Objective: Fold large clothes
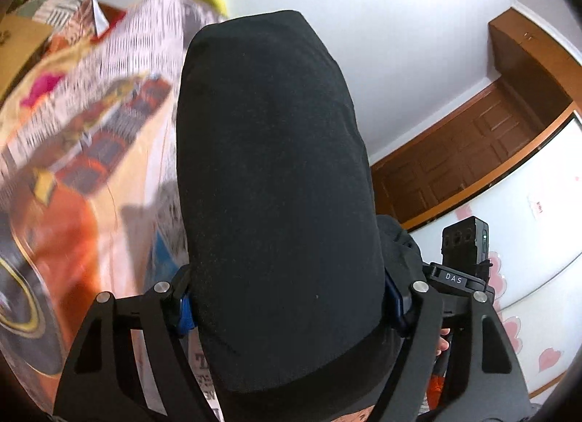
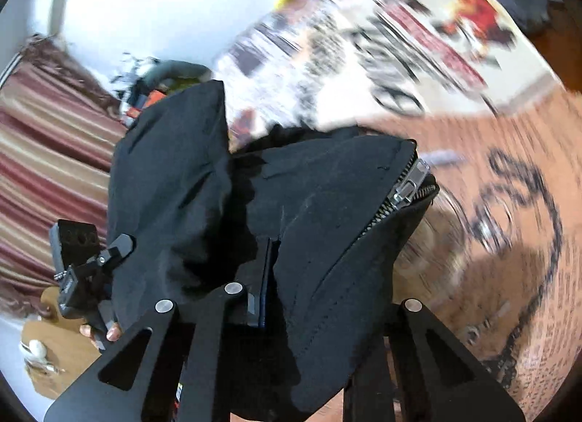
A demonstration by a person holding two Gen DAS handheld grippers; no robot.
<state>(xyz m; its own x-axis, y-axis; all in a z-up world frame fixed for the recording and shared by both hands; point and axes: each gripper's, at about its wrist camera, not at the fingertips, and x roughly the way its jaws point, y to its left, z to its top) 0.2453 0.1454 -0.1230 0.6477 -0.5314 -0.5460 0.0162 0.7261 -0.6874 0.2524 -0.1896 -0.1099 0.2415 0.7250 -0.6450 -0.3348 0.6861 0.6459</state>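
Observation:
A black zip-up garment [image 1: 272,149] fills the middle of the left wrist view as a thick rolled bundle standing up between the jaws. My left gripper [image 1: 291,304] is shut on it, its blue pads pressing both sides of the bundle. In the right wrist view the same black garment [image 2: 327,204] drapes over the fingers, with its metal zipper [image 2: 407,193] at the right edge. My right gripper [image 2: 272,284] is shut on a fold of this fabric, its jaws nearly together. One of its fingers is hidden under the cloth.
A printed orange and white bedspread [image 1: 91,131] lies below, seen blurred as the bedspread [image 2: 509,222] in the right wrist view. A brown wooden door [image 1: 473,153] and white wall stand behind. A striped curtain [image 2: 43,138] hangs at left. A person's fingers [image 2: 109,331] hold the other handle.

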